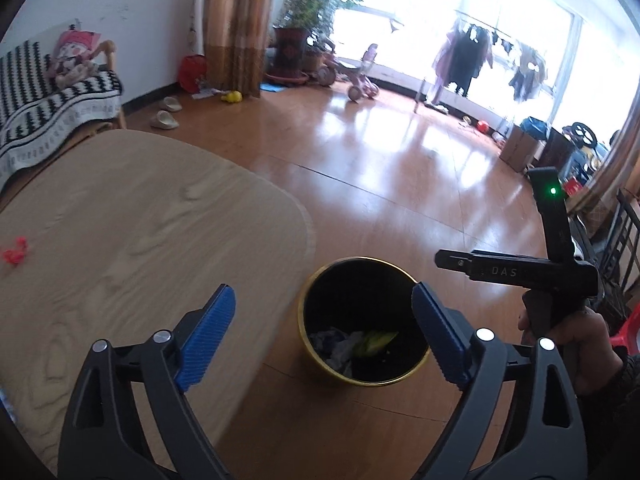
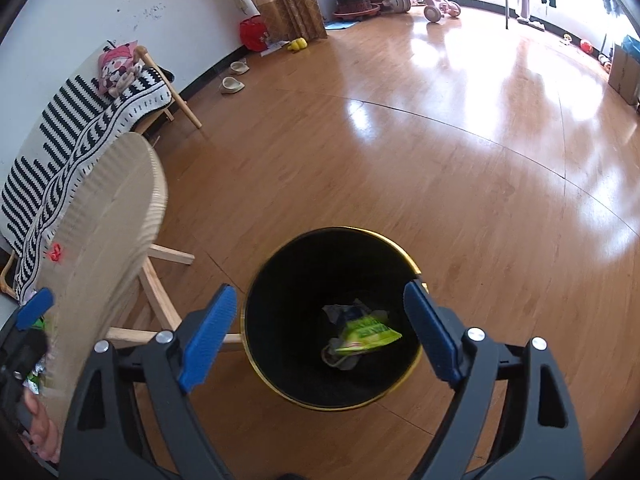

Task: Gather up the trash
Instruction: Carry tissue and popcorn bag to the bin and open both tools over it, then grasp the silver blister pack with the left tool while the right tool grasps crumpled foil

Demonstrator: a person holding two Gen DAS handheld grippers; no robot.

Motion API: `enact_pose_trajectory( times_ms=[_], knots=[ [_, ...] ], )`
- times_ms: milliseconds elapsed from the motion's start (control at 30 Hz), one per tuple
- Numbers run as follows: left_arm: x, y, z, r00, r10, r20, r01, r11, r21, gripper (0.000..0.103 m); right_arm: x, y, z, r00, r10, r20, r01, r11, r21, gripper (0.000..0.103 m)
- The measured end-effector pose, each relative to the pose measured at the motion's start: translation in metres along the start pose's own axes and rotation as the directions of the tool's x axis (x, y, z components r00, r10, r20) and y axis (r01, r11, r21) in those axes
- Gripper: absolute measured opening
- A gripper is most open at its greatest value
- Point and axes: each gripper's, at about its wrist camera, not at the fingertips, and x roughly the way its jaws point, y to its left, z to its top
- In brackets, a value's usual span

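On the wooden floor beside the desk [image 2: 100, 216], the bin [image 2: 256, 356] held the light, crinkly green wrapper [image 2: 366, 334], best pinched at an edge, beneath my empty, spread left gripper [image 1: 324, 332] and right gripper [image 2: 320, 334].

We hold our left gripper [image 1: 324, 336] and right gripper [image 2: 320, 332] tilted downward, jaws spread wide and empty; our right hand [image 1: 576, 340] grips its handle.

"DAS" (pale letters) stands on the right hand-held gripper [image 1: 448, 260].
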Motion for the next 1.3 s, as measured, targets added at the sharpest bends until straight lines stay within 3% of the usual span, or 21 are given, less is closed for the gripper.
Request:
enact_pose_trajectory(
  times_ms=[200,367,567,633,733,800,900,1067,1233,1300],
  knots=[
    [-0.077,0.080,-0.013,0.986,0.151,0.065,-0.142,0.982,-0.129,0.091,-0.020,0.084,0.002,0.994,0.096,0.050,-0.091,0.991,-0.096,0.087],
    [-0.152,0.161,-0.042,0.945,0.320,0.075,-0.284,0.910,-0.302,0.092,-0.027,0.195,-0.005,0.970,0.242,0.026,-0.230,0.946,-0.229,0.087],
    [-0.237,0.256,-0.096,0.869,0.495,0.022,-0.414,0.749,-0.518,0.092,-0.019,0.331,-0.045,0.930,0.358,-0.082,-0.360,0.845,-0.394,0.087],
    [-0.263,0.286,-0.119,0.836,0.549,-0.015,-0.454,0.676,-0.581,0.092,-0.017,0.361,-0.060,0.920,0.374,-0.120,-0.388,0.820,-0.421,0.087],
    [-0.289,0.318,-0.147,0.793,0.605,-0.070,-0.506,0.590,-0.630,0.092,-0.010,0.414,-0.080,0.889,0.414,-0.194,-0.456,0.776,-0.436,0.087],
    [-0.303,0.334,-0.168,0.776,0.622,-0.103,-0.527,0.550,-0.647,0.092,-0.005,0.438,-0.091,0.886,0.407,-0.221,-0.463,0.765,-0.447,0.087],
    [-0.313,0.348,-0.188,0.771,0.623,-0.129,-0.535,0.526,-0.661,0.092,0.007,0.469,-0.109,0.887,0.377,-0.266,-0.461,0.753,-0.470,0.087],
    [-0.313,0.355,-0.211,0.773,0.615,-0.157,-0.552,0.528,-0.645,0.092,0.029,0.494,-0.130,0.903,0.303,-0.306,-0.425,0.734,-0.529,0.085],
    [-0.280,0.350,-0.221,0.806,0.554,-0.207,-0.557,0.594,-0.580,0.092,0.047,0.501,-0.138,0.908,0.259,-0.330,-0.409,0.724,-0.556,0.079],
    [-0.267,0.349,-0.224,0.810,0.539,-0.232,-0.563,0.603,-0.564,0.092,0.052,0.502,-0.142,0.906,0.247,-0.342,-0.408,0.720,-0.561,0.077]
  ],
)
